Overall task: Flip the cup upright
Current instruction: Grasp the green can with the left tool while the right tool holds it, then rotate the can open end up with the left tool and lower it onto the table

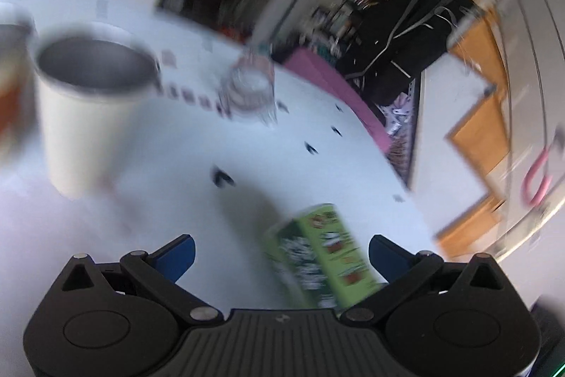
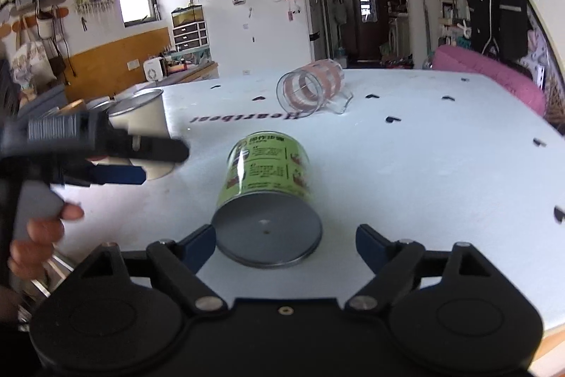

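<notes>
I see the green cup (image 2: 270,196) lying on its side on the white table (image 2: 423,172), just below the centre of the right wrist frame, its long axis running away from my camera: the flat grey base faces me, low in the frame, and the far end points toward the upper middle, where the glass mug (image 2: 310,90) also lies on its side. The cup is a short cylinder with a bright green label printed with small pictures and text I cannot read, and the grey base has a small dot at its centre. My right gripper (image 2: 286,242) sits at the bottom of the frame with its 2 blue-tipped fingers spread wide on either side of that base, not pinching it; the left finger looks very near the rim, though I cannot tell if it touches. In the left wrist frame, heavily blurred, the cup (image 1: 317,257) shows at lower centre between the open fingers of my left gripper (image 1: 282,253), which hold nothing. A white cup (image 1: 88,108) with a grey inside stands upright at the left, and the mug (image 1: 247,87) is a smear near the centre.
</notes>
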`<state>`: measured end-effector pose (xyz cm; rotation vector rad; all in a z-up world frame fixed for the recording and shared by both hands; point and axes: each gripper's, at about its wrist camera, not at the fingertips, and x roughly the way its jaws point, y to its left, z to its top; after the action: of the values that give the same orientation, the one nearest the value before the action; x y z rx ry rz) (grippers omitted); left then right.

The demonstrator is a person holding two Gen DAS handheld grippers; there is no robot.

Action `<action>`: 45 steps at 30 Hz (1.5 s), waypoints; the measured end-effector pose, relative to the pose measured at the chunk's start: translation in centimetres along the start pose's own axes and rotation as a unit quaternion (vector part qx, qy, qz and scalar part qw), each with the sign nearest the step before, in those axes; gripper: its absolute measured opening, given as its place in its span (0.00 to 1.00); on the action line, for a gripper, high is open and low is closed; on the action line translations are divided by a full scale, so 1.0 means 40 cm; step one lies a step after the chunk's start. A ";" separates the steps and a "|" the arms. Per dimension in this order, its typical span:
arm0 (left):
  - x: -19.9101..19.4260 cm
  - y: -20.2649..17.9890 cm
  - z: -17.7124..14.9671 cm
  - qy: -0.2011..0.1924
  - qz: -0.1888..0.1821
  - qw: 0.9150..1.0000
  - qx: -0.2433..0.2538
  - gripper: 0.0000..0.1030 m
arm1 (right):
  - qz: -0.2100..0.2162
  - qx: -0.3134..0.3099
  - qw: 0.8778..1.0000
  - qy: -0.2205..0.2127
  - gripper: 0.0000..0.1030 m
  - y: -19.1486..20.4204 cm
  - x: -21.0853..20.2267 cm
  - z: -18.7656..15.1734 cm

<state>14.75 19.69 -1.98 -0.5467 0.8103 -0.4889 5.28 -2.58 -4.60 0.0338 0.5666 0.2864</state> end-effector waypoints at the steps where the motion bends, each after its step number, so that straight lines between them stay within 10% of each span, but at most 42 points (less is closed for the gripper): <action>1: 0.021 0.010 0.010 0.022 -0.012 0.999 -0.038 1.00 | -0.004 -0.006 1.000 -0.002 0.84 0.003 0.004 0.003; 8: 0.122 0.050 0.025 0.081 -0.009 0.984 -0.156 0.95 | 0.016 -0.036 0.999 -0.013 0.84 0.023 0.012 0.024; 17: 0.144 0.038 0.038 0.086 -0.001 0.986 -0.145 0.81 | 0.041 -0.038 0.998 -0.014 0.82 0.072 0.017 0.034; 25: 0.148 0.051 0.055 0.088 0.007 0.988 -0.127 0.71 | 0.049 -0.028 0.998 0.009 0.58 0.077 0.045 0.029; 33: 0.060 -0.042 0.037 -0.015 0.009 0.999 0.035 0.71 | 0.043 -0.026 0.999 0.000 0.52 0.062 0.036 0.023; 36: 0.033 -0.103 -0.003 -0.074 0.051 0.985 0.150 0.71 | 0.038 -0.018 0.999 -0.002 0.52 0.052 0.038 0.020; 40: 0.031 -0.163 -0.085 -0.134 0.105 0.938 0.301 0.71 | 0.040 -0.014 0.999 0.001 0.52 0.052 0.049 0.001; 45: 0.038 -0.129 -0.110 -0.119 0.081 0.944 0.296 0.71 | 0.070 -0.031 0.997 0.006 0.59 0.076 0.059 -0.034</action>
<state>11.21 13.70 -2.08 0.0232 0.4354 -0.4749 5.67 0.92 -6.64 0.0111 0.5685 0.4414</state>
